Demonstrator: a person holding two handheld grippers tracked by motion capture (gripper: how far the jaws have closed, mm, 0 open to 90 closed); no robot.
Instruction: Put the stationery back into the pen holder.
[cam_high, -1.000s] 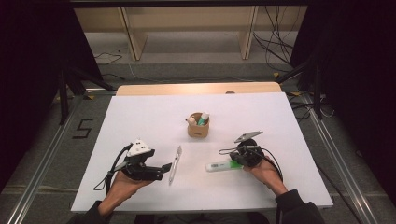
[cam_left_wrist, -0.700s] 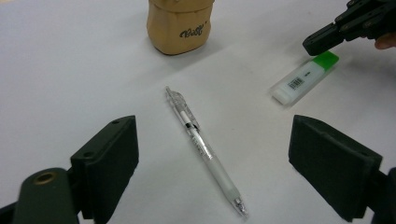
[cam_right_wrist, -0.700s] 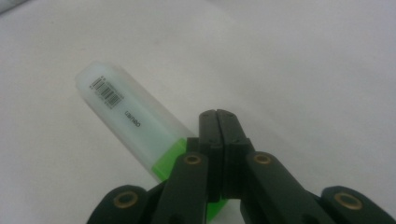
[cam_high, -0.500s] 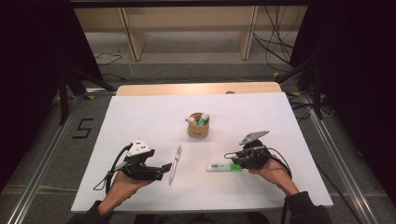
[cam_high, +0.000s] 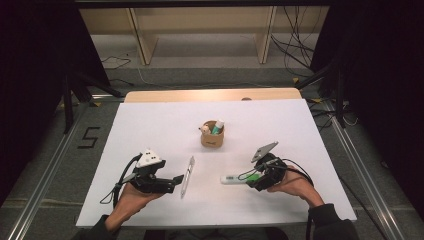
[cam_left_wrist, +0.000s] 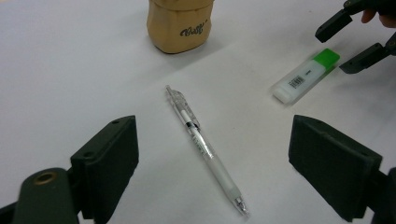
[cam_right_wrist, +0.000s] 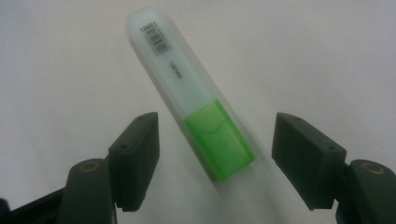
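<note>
A white highlighter with a green end (cam_high: 234, 179) (cam_right_wrist: 187, 93) lies flat on the white table. My right gripper (cam_high: 254, 178) (cam_right_wrist: 215, 154) stands open, one jaw on each side of the green end, neither touching it. A clear white pen (cam_high: 187, 176) (cam_left_wrist: 205, 149) lies to the left of the highlighter. My left gripper (cam_high: 175, 181) (cam_left_wrist: 215, 163) is open and low over the table, and the pen's tip end lies between its jaws. From the left gripper view, the right gripper's fingers (cam_left_wrist: 334, 24) show beside the highlighter (cam_left_wrist: 306, 77).
A small tan cup (cam_high: 212, 136) (cam_left_wrist: 180, 23) holding a few small items stands mid-table behind the pen. The white sheet (cam_high: 165, 125) covers the table, with a bare wooden strip (cam_high: 210, 95) at the far edge. Dark floor and cables surround it.
My right gripper has shifted a little toward the front edge and lower at the highlighter's green end. The highlighter, the pen and my left gripper have stayed put.
</note>
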